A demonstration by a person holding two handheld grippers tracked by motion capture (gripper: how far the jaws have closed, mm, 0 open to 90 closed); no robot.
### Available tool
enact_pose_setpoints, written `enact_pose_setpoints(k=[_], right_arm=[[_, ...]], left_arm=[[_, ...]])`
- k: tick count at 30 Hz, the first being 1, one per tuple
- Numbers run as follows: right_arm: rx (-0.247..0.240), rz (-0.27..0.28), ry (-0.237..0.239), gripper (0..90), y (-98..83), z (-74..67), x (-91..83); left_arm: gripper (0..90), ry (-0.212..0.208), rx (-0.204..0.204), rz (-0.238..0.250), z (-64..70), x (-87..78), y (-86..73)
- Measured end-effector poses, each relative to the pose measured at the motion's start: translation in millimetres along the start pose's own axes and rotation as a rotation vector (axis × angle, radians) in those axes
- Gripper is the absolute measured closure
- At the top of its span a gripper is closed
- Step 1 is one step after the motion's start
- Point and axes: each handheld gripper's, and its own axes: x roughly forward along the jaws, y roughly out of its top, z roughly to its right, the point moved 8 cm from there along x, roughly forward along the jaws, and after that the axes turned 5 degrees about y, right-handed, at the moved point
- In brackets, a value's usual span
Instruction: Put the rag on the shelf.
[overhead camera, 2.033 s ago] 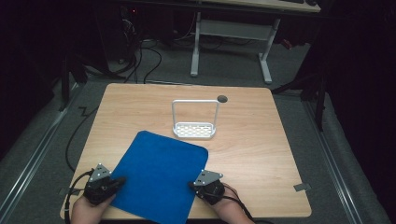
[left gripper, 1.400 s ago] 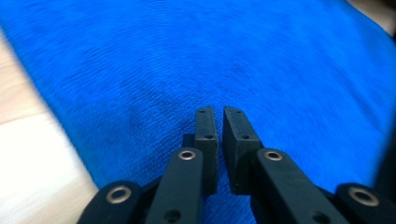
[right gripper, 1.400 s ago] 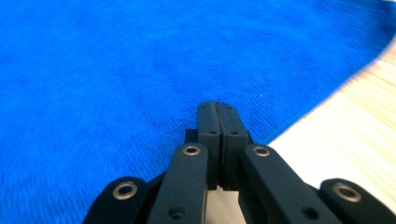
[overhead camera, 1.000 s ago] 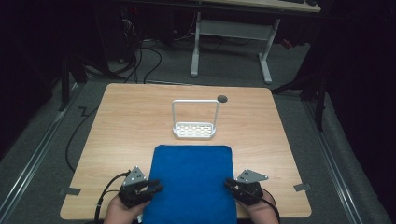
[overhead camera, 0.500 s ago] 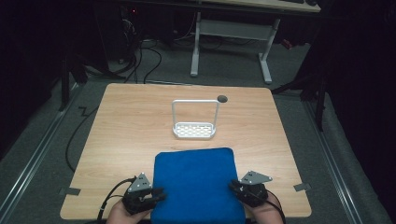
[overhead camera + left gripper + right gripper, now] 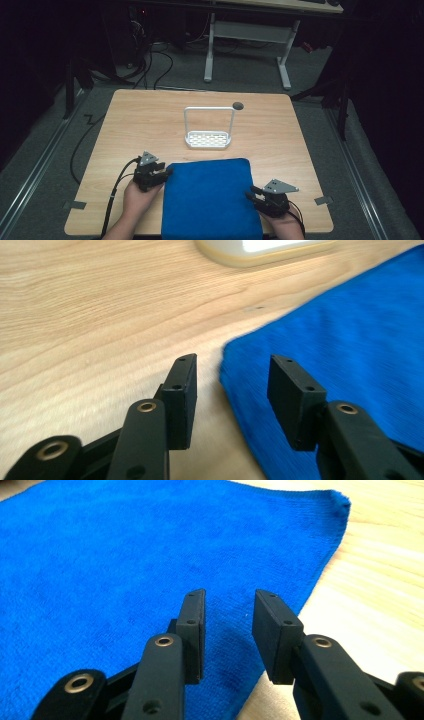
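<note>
A blue cloth lies flat and square on the front middle of the wooden table, its near edge hanging over the front. My left gripper rests at the cloth's far-left corner. In the left gripper view it is open, and the cloth's left edge runs into the gap between its jaws. My right gripper sits at the cloth's right edge. In the right gripper view it is open just above the cloth, holding nothing.
A small white wire rack with a tall loop handle stands on the table beyond the cloth, and its base shows in the left gripper view. A dark round hole is near the far edge. Bare wood lies on both sides.
The cloth turned from a diagonal lie to square with the table's front. Since half a second ago my left gripper has moved away along the cloth's left edge; the right has hardly moved.
</note>
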Motion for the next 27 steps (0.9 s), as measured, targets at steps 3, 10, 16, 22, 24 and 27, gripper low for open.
enact_pose_setpoints(k=[3, 10, 16, 22, 24, 27], right_arm=[[-0.005, 0.012, -0.011, 67.4, 1.1, 2.1, -0.5], [0.023, 0.045, -0.035, 63.5, 4.2, 10.6, 1.5], [0.064, 0.102, -0.111, 51.6, 34.5, 32.1, 12.1], [0.106, 0.034, -0.145, 49.1, 55.5, 58.5, 41.7], [0.126, -0.011, -0.145, 50.7, 57.8, 64.3, 55.5], [0.132, -0.029, -0.152, 49.8, 58.8, 66.7, 65.6]], left_arm=[[63.3, -0.019, -0.007, -0.006, 0.8, 3.9, 3.3], [82.8, -0.042, 0.029, -0.01, 6.5, 4.4, 0.6], [86.1, -0.061, 0.011, -0.013, 5.2, 3.1, -0.7], [86.1, -0.082, -0.005, -0.015, 3.9, 3.3, -0.5], [86.1, -0.086, -0.01, -0.016, 3.6, 3.3, -0.6], [86.0, -0.093, -0.015, -0.016, 3.4, 3.4, -0.5]])
